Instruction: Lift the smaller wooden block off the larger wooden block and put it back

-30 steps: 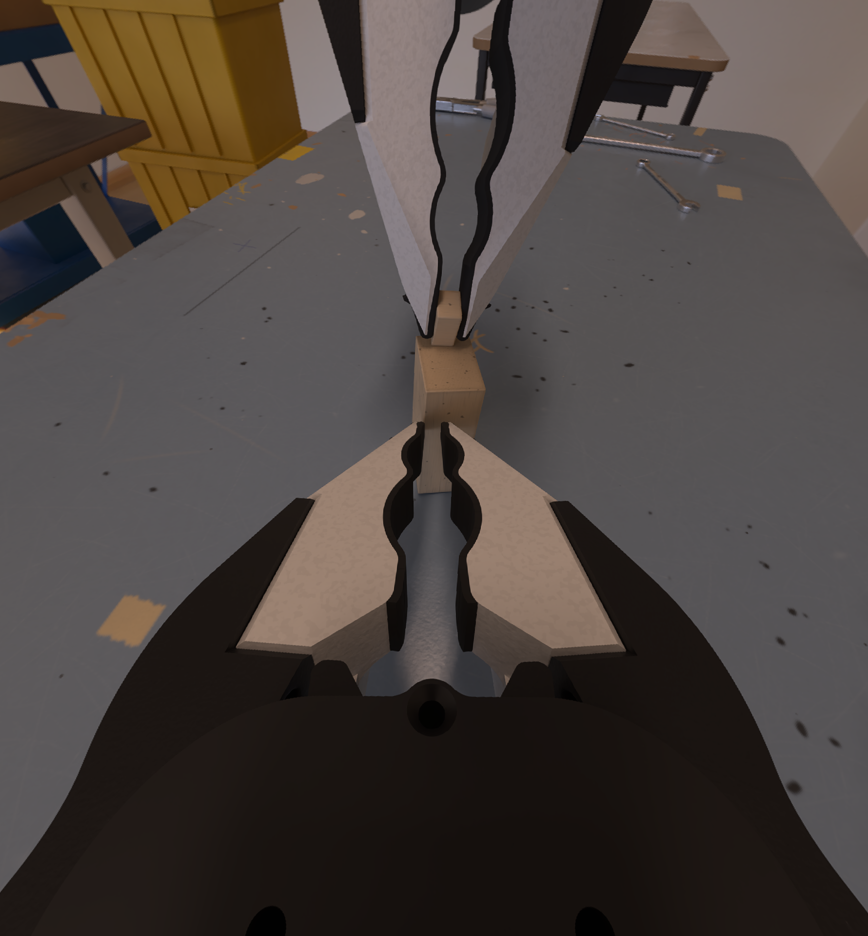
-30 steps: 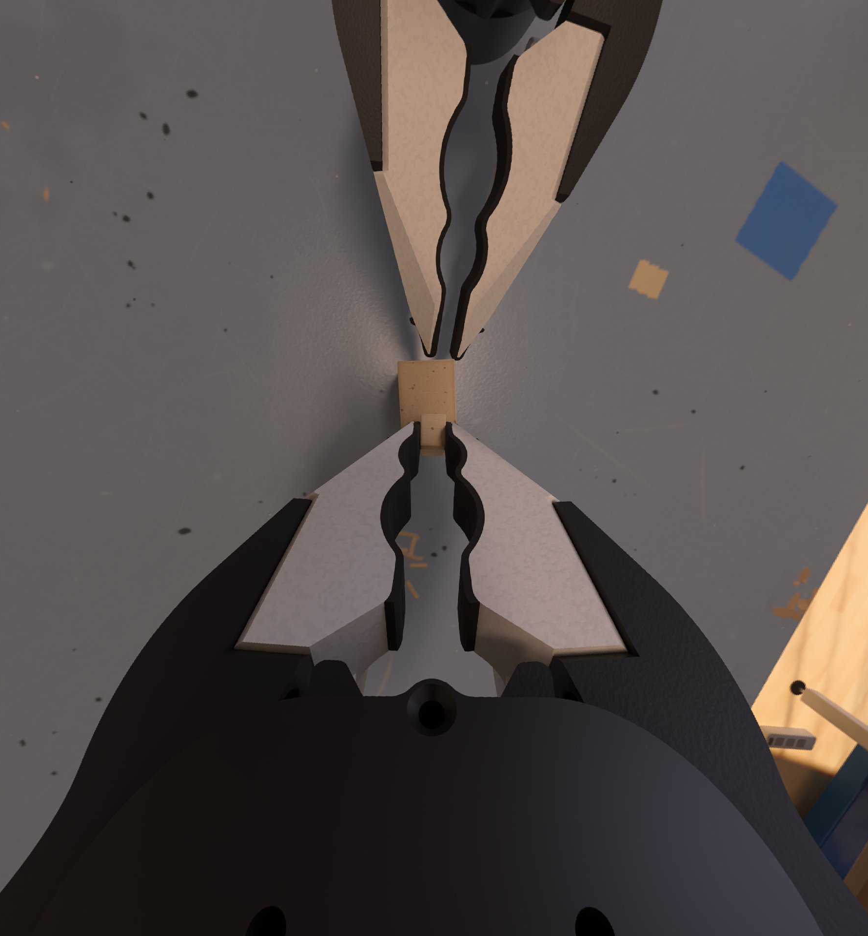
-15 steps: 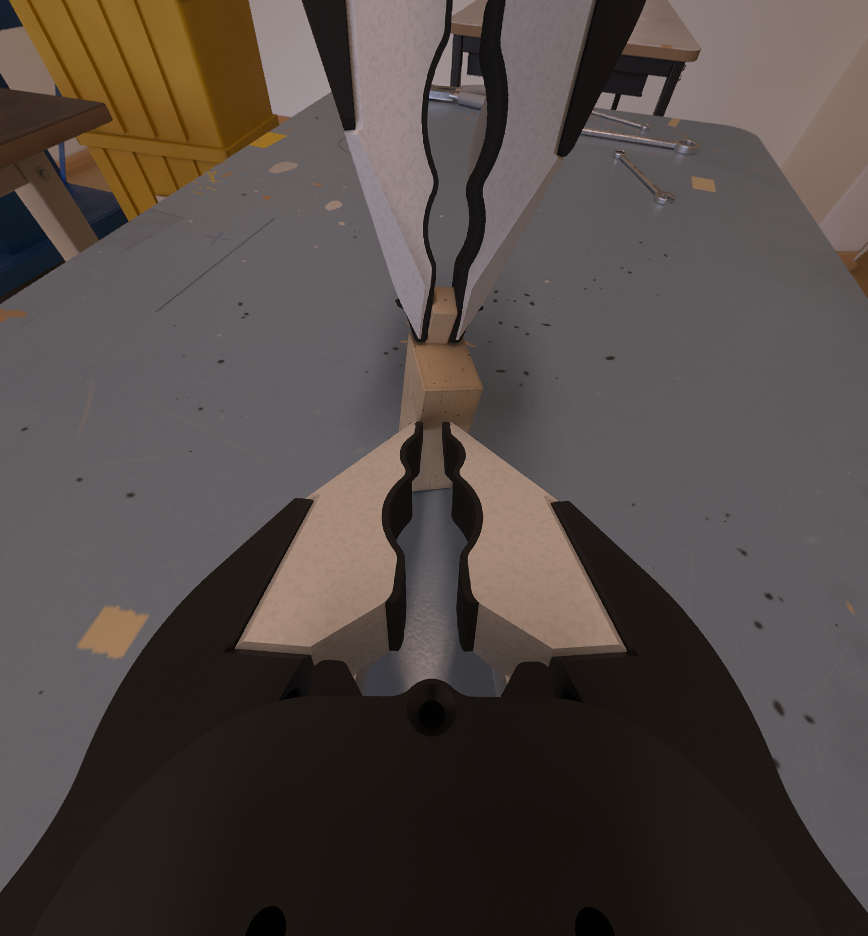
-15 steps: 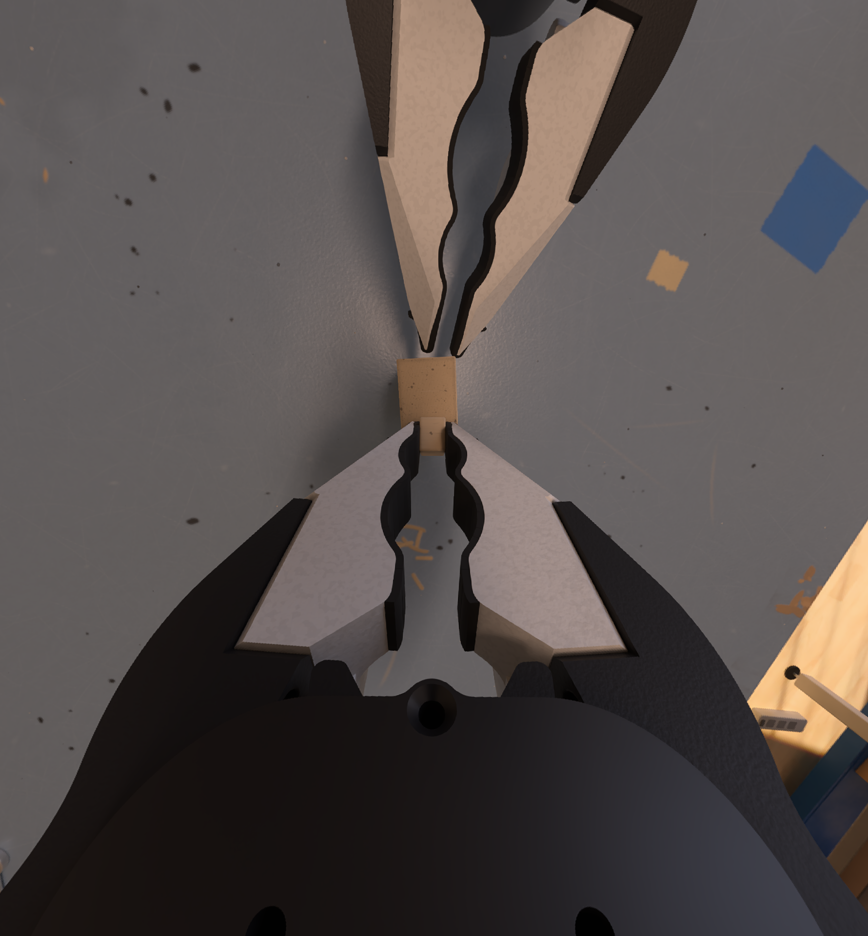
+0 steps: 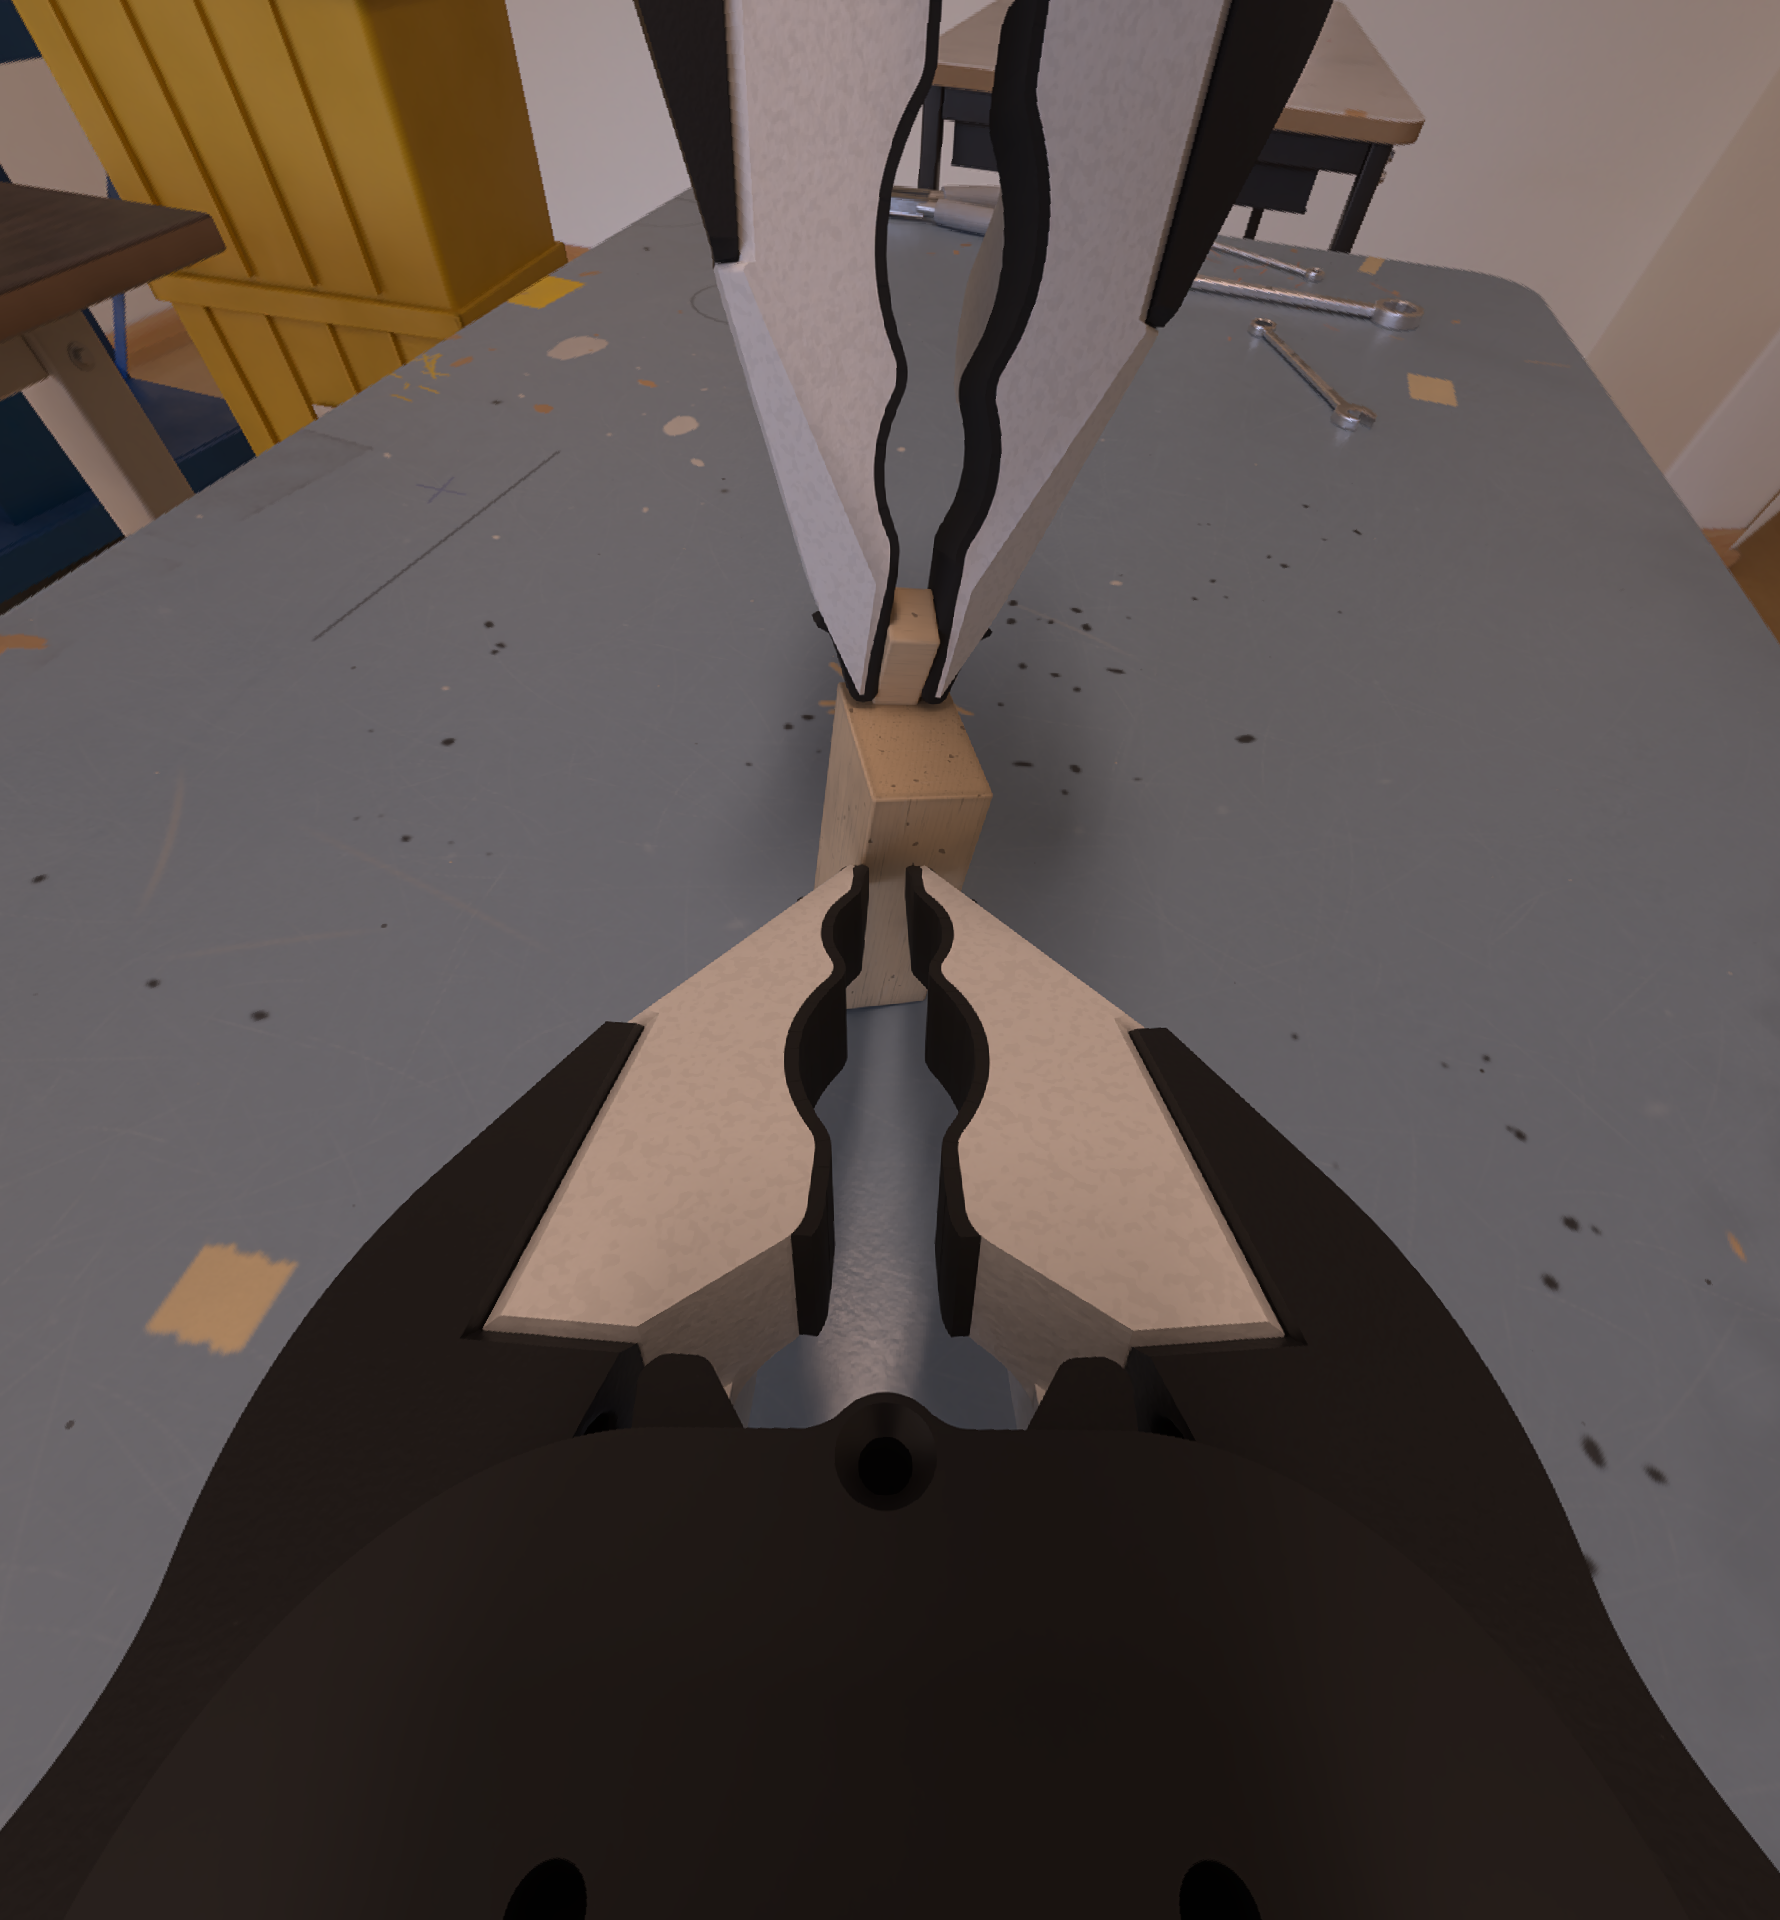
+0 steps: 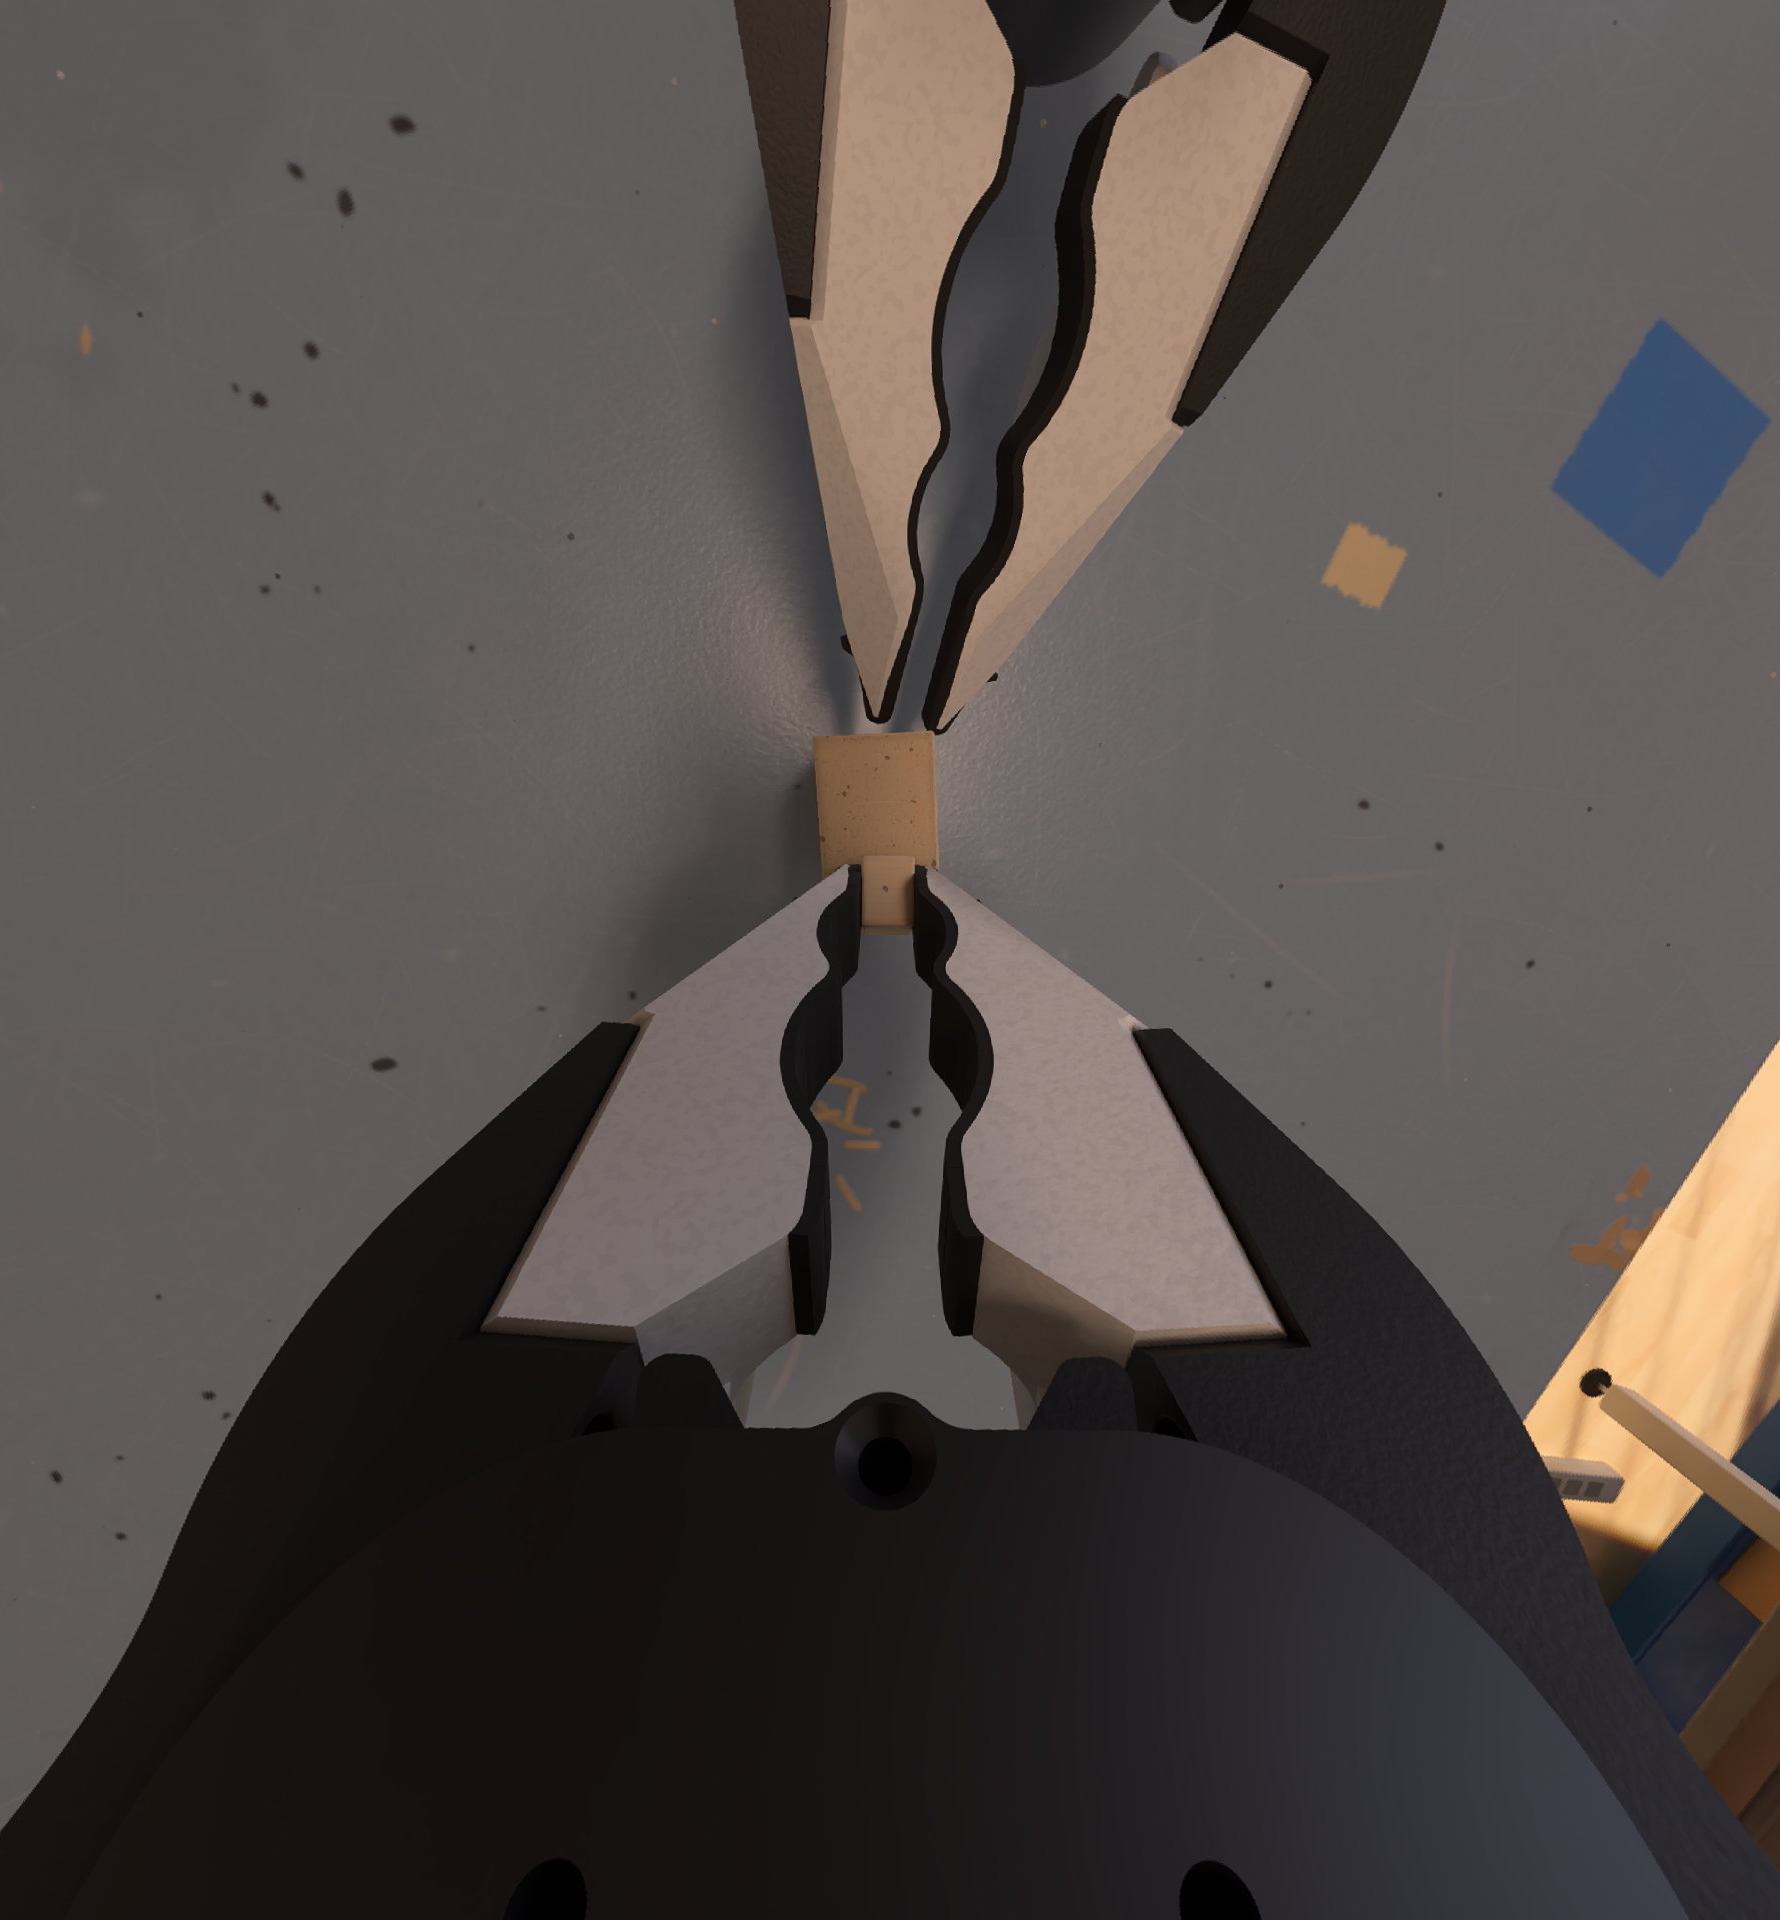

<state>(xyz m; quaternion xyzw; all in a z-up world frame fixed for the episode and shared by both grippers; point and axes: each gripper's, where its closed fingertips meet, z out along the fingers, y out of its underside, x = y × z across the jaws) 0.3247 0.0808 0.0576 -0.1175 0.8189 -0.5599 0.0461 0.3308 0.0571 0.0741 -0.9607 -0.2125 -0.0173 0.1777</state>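
Pale wood shows between the right gripper's [image 6: 886,883] tips: it is clamped on the small block [image 5: 912,644], whose base sits at the big block's [image 5: 917,764] top, touching or barely clear. Against the earlier frames the small block has hardly moved, so the lift looks barely begun, or already undone. The left gripper [image 5: 886,883] leans further aside than before, its jaws a slit apart and empty, tips just beside the big block on the table [image 5: 346,935].
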